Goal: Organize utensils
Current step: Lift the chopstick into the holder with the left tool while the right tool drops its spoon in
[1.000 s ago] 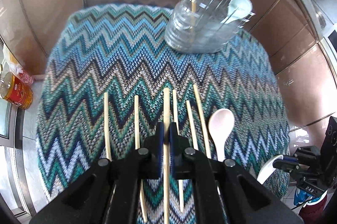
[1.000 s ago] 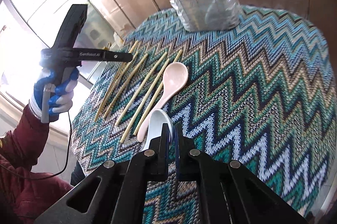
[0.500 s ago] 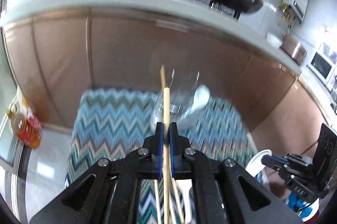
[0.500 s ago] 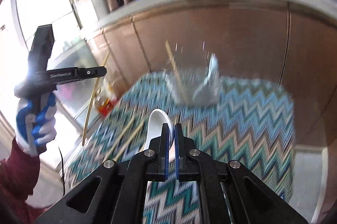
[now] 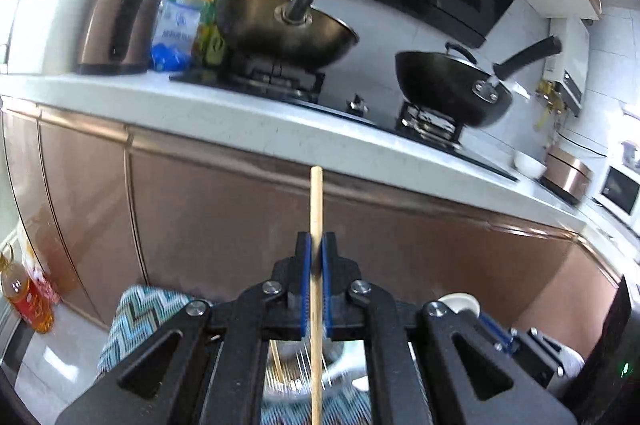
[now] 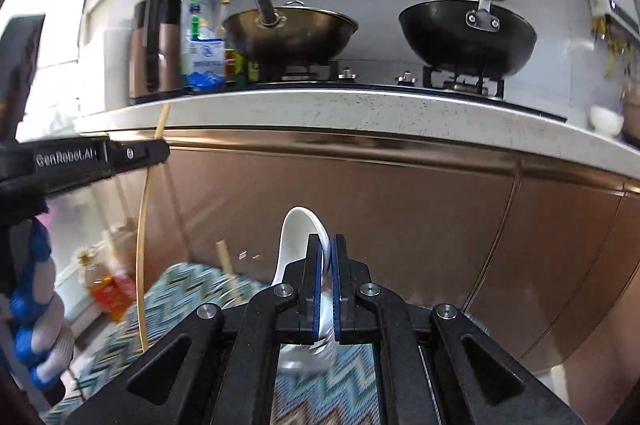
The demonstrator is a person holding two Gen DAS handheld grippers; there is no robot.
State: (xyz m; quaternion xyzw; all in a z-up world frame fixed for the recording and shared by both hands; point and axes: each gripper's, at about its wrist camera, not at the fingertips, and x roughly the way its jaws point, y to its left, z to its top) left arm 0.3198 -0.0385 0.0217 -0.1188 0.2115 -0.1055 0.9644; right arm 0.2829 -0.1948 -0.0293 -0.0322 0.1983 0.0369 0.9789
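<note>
Above the zigzag cloth, left gripper jaws are clamped on a chopstick, held upright over the blurred clear holder. Right gripper jaws pinch a white spoon, bowl up, facing the brown cabinets.

Pale matt wooden chopstick; glossy white ceramic-looking spoon, centre frame. Speckled white stone-look countertop over glossy copper-brown cabinet fronts. Knitted zigzag cloth in blue-teal lower left, rough; matt black plastic grippers.

Zigzag-cloth table, clear holder on it
</note>
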